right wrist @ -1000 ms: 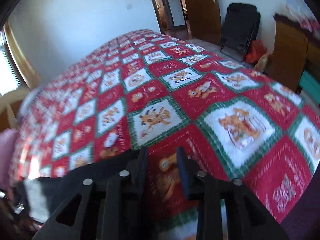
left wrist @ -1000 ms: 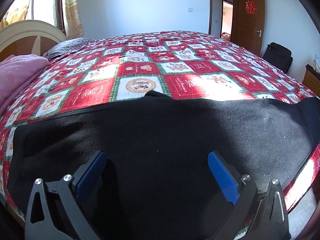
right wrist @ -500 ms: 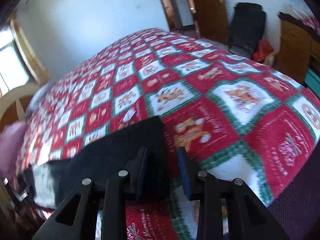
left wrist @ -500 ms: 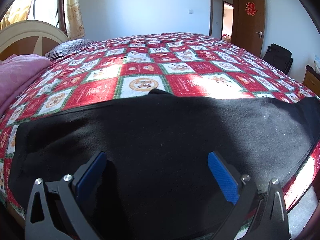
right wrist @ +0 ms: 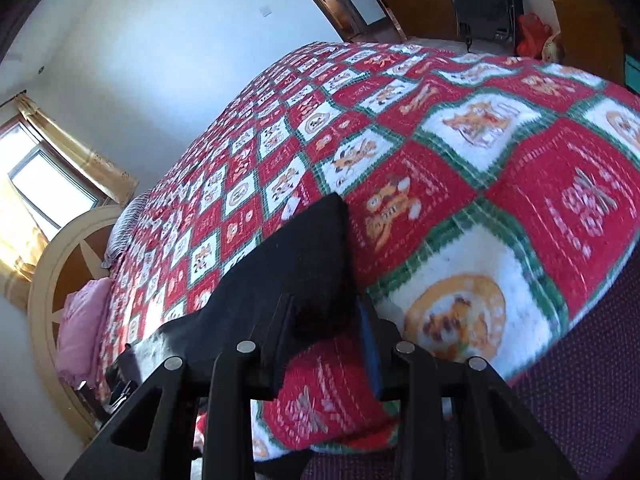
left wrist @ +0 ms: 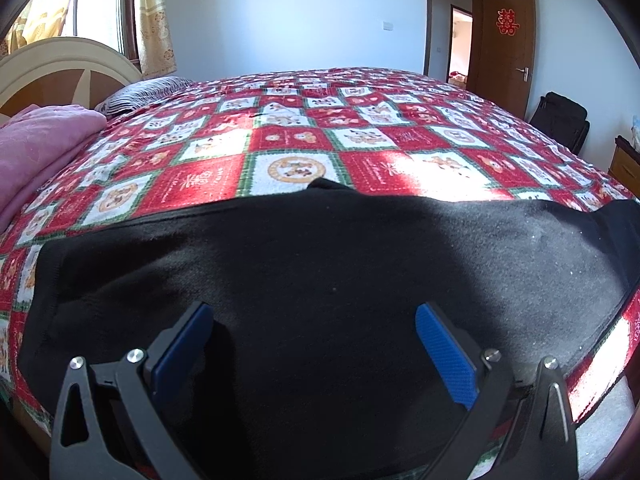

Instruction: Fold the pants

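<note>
Black fleece pants (left wrist: 320,248) lie spread across the near edge of a bed covered by a red, white and green patchwork blanket (left wrist: 296,136). My left gripper (left wrist: 312,312) hovers just over the wide part of the pants, jaws wide apart, blue pads clear of the cloth. In the right wrist view the pointed end of a pants leg (right wrist: 296,248) lies on the blanket (right wrist: 480,160) and runs in between the fingers of my right gripper (right wrist: 325,304). Those jaws stand narrowly apart around the cloth. I see no squeeze on it.
A folded pink blanket (left wrist: 36,140), a striped pillow (left wrist: 140,92) and a cream headboard (left wrist: 52,68) are at the left. A brown door (left wrist: 504,40), a black bag (left wrist: 560,116) and a wooden cabinet (left wrist: 626,164) stand right. The bed's purple side (right wrist: 580,360) drops away near my right gripper.
My right gripper has moved left onto the pants leg and rolled; the gap that showed blanket now holds black cloth, with its width unchanged. The left gripper has stayed put.
</note>
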{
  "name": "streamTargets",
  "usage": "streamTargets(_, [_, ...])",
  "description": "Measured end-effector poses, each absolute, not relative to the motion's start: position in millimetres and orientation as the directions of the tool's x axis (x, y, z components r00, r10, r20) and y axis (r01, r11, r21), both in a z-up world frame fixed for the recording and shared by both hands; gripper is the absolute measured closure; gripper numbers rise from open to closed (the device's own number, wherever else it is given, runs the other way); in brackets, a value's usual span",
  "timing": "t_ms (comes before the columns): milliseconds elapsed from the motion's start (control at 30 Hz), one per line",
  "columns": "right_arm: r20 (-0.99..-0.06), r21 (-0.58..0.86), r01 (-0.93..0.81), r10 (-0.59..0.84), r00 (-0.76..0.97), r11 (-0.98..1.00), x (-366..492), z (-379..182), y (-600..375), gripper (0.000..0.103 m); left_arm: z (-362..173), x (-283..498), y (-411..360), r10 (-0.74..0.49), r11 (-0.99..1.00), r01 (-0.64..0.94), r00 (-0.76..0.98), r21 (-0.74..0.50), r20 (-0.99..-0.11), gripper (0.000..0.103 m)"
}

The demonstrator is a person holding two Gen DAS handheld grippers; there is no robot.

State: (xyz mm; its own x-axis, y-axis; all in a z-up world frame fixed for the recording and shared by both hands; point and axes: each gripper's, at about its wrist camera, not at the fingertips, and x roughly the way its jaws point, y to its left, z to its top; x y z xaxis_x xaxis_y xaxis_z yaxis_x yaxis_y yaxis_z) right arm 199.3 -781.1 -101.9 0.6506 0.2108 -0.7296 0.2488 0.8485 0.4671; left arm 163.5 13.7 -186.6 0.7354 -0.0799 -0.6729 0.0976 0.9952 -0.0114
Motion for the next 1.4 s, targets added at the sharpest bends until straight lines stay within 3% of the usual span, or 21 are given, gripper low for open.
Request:
streamTargets(333, [-0.748, 0.434, 0.168, 0.250, 0.615, 0.885, 242.3, -113.5, -783.2, 0.071, -187.9, 164.3, 36.4, -0.057, 0.998, 0.049, 0.732, -0.031, -0.678, 0.000])
streamTargets(400, [-0.746, 0.441, 0.170, 0.254, 0.616, 0.881, 242.5, -112.4, -785.7, 0.081, -187.2, 164.4, 38.8, -0.059, 0.998, 0.043, 0.734, -0.040, -0.676, 0.000])
streamTargets(600, [-0.707, 0.464, 0.159, 0.257, 0.659, 0.871, 228.7, -106.1, -782.3, 0.090, -185.5, 163.6, 46.3, -0.051, 0.999, 0.030, 0.739, -0.042, -0.672, 0.000])
streamTargets(900, [-0.623, 0.448, 0.065, 0.260, 0.738, 0.891, 211.4, -63.4, -741.5, 0.091, -185.1, 164.4, 53.3, -0.046, 0.999, 0.017, 0.737, -0.049, -0.674, 0.000])
streamTargets(1200, [-0.649, 0.277, 0.029, 0.165, 0.743, 0.960, 210.7, -41.4, -671.9, 0.091, -180.4, 163.2, 53.7, -0.049, 0.999, 0.020, 0.745, -0.050, -0.666, 0.000])
streamTargets(1400, [-0.665, 0.220, -0.047, 0.185, 0.723, 0.974, 219.8, -43.8, -623.1, 0.092, -179.8, 163.0, 53.5, -0.058, 0.998, 0.029, 0.745, -0.055, -0.665, 0.000])
